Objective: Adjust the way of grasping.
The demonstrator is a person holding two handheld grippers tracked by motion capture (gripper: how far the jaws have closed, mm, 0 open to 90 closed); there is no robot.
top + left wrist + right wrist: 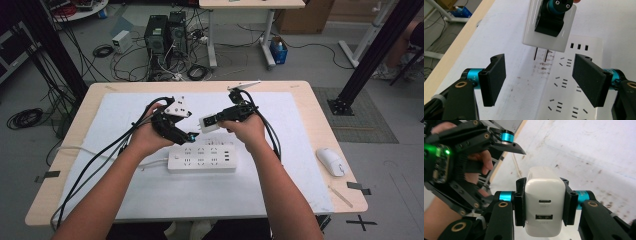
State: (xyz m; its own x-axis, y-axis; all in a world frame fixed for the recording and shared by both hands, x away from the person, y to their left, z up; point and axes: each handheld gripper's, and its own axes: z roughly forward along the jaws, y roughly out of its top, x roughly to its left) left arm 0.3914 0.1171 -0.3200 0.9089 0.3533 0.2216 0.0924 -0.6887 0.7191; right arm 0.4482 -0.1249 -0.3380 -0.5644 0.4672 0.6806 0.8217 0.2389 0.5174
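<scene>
Currently: charger, light, rigid, glossy-slick; my right gripper clamps its flat sides, the best hold; left gripper half-open, empty.

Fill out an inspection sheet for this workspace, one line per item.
Surface: wooden table under a white mat, stained near the strip.
Job's things: white charger, prongs out, above the white power strip.
Clutter: white mouse at the table's right edge.
Grippers: right gripper clamps the charger; left gripper has nothing between its jaws.
Cables: black bundles trail from both grippers; strip's white cord runs left.
Surroundings: computer towers, floor cables.
</scene>
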